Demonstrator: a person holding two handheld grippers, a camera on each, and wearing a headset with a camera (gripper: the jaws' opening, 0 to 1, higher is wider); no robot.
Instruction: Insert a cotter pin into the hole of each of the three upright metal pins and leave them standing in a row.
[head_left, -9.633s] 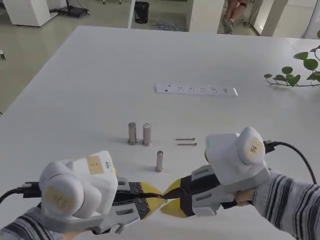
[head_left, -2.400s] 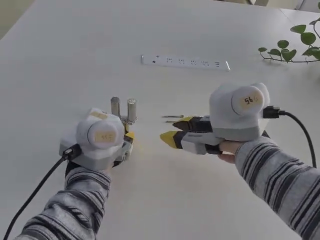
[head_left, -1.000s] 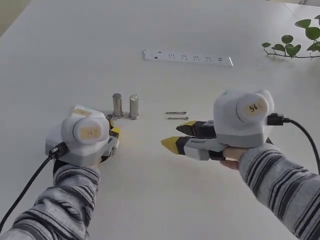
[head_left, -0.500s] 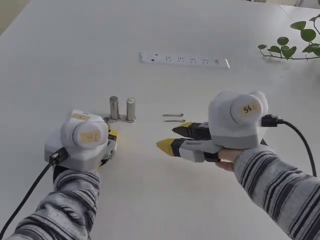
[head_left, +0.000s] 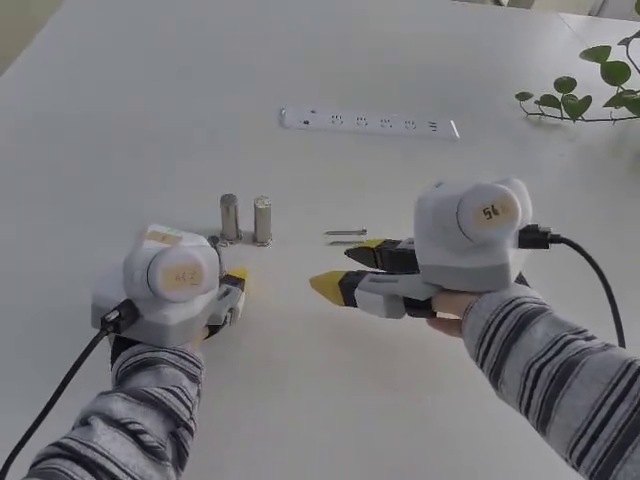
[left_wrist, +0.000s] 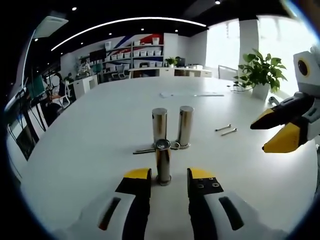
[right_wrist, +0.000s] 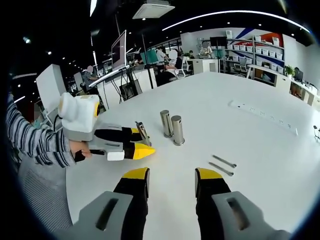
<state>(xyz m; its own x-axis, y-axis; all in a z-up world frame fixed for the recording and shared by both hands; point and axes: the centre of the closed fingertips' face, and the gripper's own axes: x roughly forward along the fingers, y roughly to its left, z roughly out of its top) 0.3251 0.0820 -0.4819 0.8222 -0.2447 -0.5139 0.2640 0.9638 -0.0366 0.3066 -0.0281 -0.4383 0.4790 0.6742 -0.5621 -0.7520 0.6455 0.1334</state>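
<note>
Three metal pins stand upright on the white table (head_left: 120, 120) — back-left pin (left_wrist: 160, 125) and back-right pin (left_wrist: 185, 126) side by side, nearly touching, and the third pin (left_wrist: 163, 161) just in front of them, out of line. A cotter pin (left_wrist: 144, 150) crosses at the level of the third pin's top, ring end to the right; cannot tell if it sits in the hole. Left gripper (left_wrist: 169, 174) is open, jaws either side of the third pin's base with gaps showing, not clamping it. Right gripper (right_wrist: 171, 176) is open too, nothing between the jaws, tips pointing toward the left gripper. Two loose cotter pins (right_wrist: 224, 161) lie side by side on the table right of the metal pins — near the right gripper's tips. Power strip (head_left: 370, 123) further back, plant (head_left: 590, 85) at the far right.
</note>
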